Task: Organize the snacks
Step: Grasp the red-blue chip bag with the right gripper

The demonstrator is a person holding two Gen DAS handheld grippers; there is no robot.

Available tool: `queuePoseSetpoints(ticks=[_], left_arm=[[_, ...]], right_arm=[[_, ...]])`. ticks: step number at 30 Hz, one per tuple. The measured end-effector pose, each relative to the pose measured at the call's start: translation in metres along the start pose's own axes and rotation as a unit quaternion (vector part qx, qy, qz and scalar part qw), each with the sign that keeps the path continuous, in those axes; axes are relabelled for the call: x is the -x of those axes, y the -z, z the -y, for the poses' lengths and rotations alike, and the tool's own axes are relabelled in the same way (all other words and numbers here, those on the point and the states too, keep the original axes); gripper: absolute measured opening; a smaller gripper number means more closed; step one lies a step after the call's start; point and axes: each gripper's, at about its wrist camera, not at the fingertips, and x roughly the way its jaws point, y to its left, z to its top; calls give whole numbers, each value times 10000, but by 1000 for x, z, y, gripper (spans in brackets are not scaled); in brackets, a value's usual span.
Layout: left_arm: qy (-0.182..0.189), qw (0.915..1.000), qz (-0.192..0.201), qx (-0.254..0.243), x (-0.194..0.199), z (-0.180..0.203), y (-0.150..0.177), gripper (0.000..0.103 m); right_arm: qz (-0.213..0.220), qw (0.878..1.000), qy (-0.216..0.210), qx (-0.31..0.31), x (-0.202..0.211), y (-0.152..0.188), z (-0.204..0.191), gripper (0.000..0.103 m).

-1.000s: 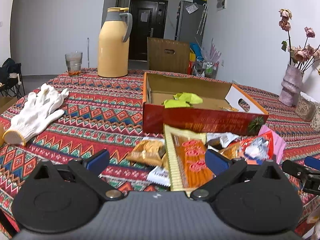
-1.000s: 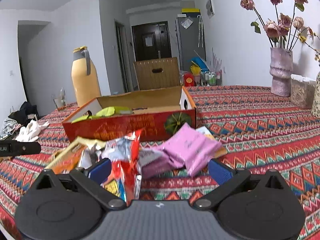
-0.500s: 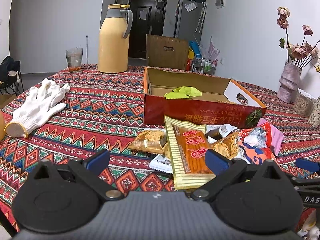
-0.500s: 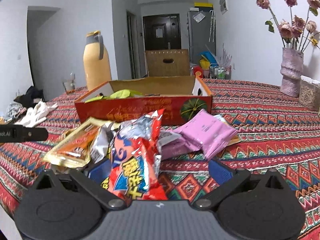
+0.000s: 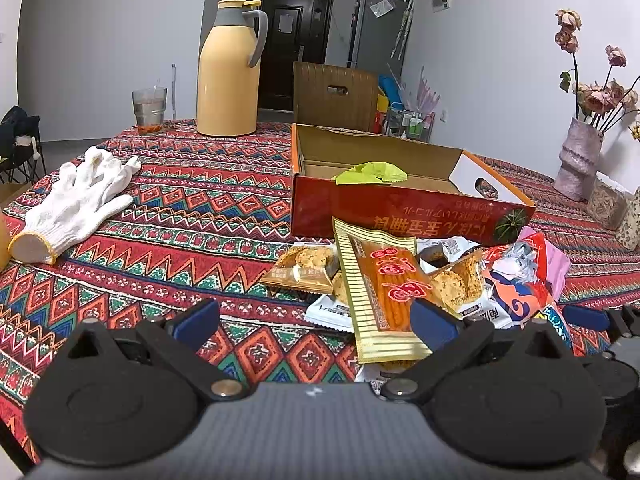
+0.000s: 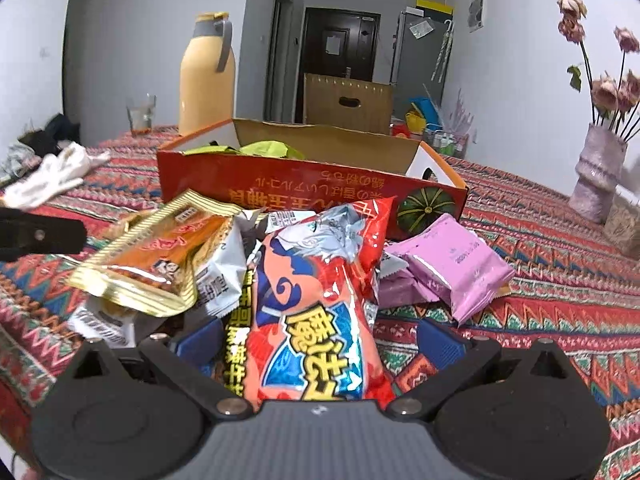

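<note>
A red cardboard box (image 5: pixel 400 210) (image 6: pixel 312 188) stands open on the patterned tablecloth, with a green packet (image 5: pixel 372 172) inside. In front of it lies a heap of snacks: a gold-striped orange packet (image 5: pixel 384 292) (image 6: pixel 160 256), cookie packets (image 5: pixel 304 268), a red packet (image 5: pixel 520 284) (image 6: pixel 316 312) and pink packets (image 6: pixel 452 264). My right gripper (image 6: pixel 320 340) is open, and the red packet lies between its fingers. My left gripper (image 5: pixel 316 320) is open just short of the heap, its right finger beside the gold packet. The right gripper's fingertips (image 5: pixel 588 316) show at the heap's right.
White gloves (image 5: pixel 76 204) lie at the left. A yellow thermos jug (image 5: pixel 228 76) and a glass (image 5: pixel 149 106) stand at the table's far side. A vase (image 5: pixel 580 160) of dried flowers is at the far right. A brown cardboard box (image 5: pixel 334 94) stands beyond the table.
My right gripper has moved forward onto the heap, so the red packet now lies between its fingers. The left gripper has drawn back slightly from the snacks. Both stayed open.
</note>
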Motion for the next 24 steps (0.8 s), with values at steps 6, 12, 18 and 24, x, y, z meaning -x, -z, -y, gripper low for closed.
queuePoseSetpoints(ticks=[6, 12, 18, 24], left_arm=[[6, 10000, -23, 2, -1, 0, 1, 103], [4, 10000, -61, 7, -2, -1, 2, 103], [17, 10000, -72, 12, -2, -1, 3, 103], [6, 10000, -85, 25, -3, -1, 3, 103]], right_arm=[[-4, 9987, 361, 370, -8, -3, -17, 93], [-48, 9976, 458, 512, -12, 1, -24, 80], [32, 9976, 464, 516, -7, 6, -21, 66], [189, 9989, 376, 194, 1, 6, -5, 61]])
